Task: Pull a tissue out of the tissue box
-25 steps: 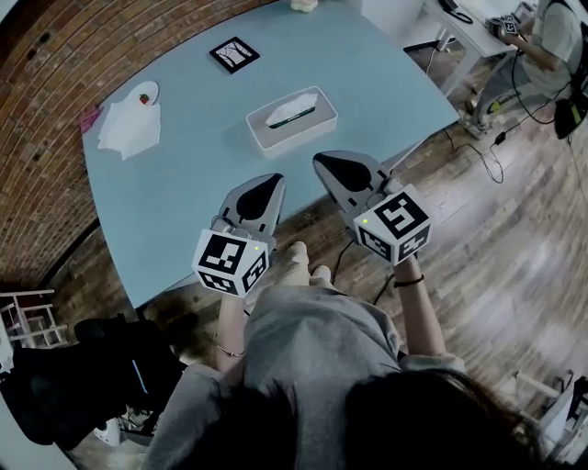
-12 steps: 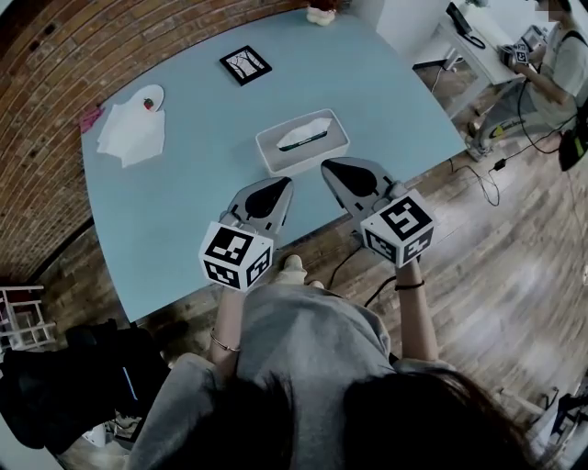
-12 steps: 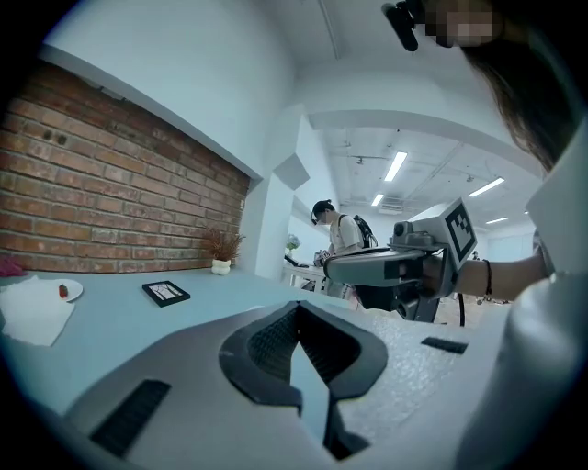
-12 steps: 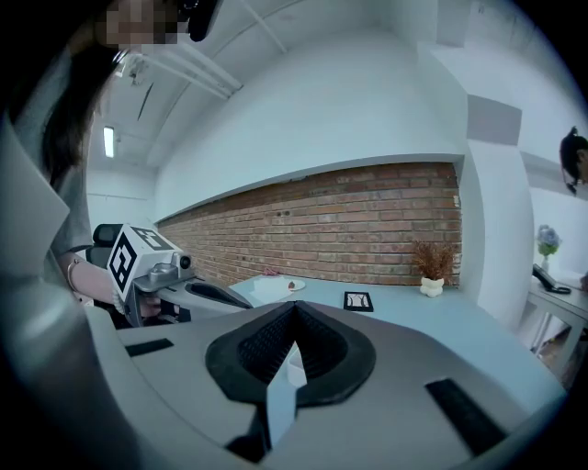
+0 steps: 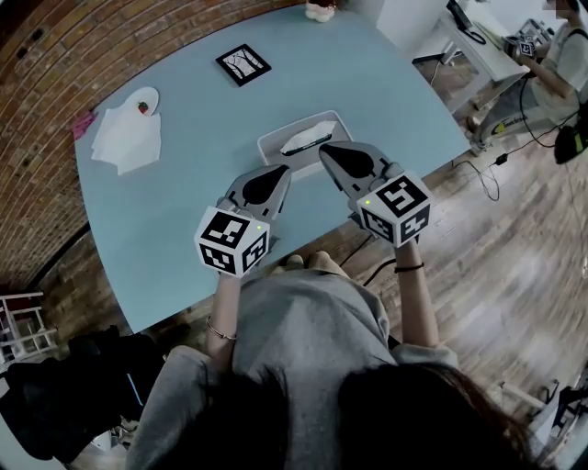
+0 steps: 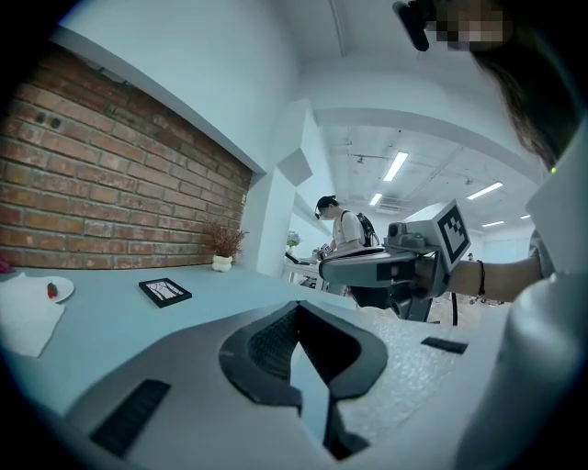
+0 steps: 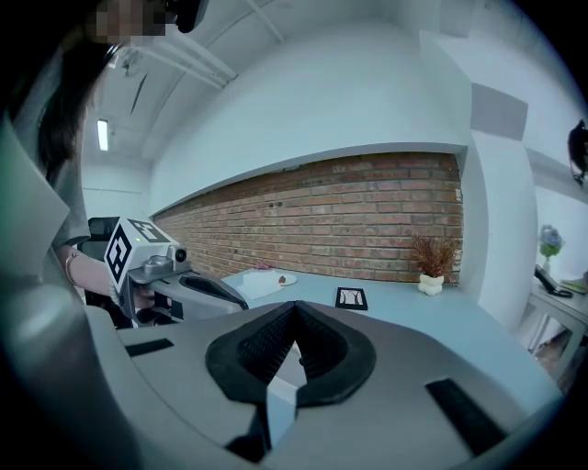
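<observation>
A white tissue box lies on the light blue table in the head view, and a tissue pokes up from its slot. My right gripper is shut with nothing in it, its tip over the box's near right edge. Just short of the box's near left side, my left gripper is also shut and holds nothing. In the left gripper view the jaws meet at the tip and the right gripper shows beside them. The right gripper view has its jaws together and the left gripper at the left.
A black framed picture lies farther back on the table. White napkins and a small plate sit at the far left, a small plant at the far edge. A person stands at a desk at upper right.
Both grippers have moved forward over the table toward the tissue box, side by side. Their jaws stayed together throughout.
</observation>
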A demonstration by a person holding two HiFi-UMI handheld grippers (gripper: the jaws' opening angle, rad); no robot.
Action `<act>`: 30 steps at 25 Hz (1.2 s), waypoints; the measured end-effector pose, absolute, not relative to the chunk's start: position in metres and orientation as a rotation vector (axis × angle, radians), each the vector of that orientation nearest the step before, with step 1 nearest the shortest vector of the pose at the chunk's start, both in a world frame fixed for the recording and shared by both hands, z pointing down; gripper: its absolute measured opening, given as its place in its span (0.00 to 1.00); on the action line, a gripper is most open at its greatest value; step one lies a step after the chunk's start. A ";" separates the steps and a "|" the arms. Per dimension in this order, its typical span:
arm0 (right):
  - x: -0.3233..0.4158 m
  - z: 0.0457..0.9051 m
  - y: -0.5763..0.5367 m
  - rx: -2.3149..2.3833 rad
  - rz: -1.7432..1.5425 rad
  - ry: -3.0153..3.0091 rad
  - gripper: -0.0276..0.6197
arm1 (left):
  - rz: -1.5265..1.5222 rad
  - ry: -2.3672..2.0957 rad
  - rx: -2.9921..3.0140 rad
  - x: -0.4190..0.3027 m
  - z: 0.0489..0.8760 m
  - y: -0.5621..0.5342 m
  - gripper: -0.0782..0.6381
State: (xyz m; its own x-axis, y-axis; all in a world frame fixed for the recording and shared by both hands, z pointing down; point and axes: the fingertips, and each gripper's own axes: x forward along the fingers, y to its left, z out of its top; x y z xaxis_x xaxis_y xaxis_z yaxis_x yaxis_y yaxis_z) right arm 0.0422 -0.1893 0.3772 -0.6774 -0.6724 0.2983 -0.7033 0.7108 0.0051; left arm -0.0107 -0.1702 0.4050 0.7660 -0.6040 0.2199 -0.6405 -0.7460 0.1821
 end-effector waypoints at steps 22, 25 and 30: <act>0.043 0.427 -0.266 0.577 0.095 -2.526 0.04 | 0.190 -1.235 2.419 -0.011 0.445 -0.210 0.11; 0.042 0.432 -0.271 0.507 0.071 -2.515 0.05 | 0.195 -1.297 2.380 -0.011 0.449 -0.213 0.11; 0.044 0.440 -0.279 0.377 0.053 -2.505 0.05 | 0.212 -1.344 2.325 -0.007 0.459 -0.215 0.11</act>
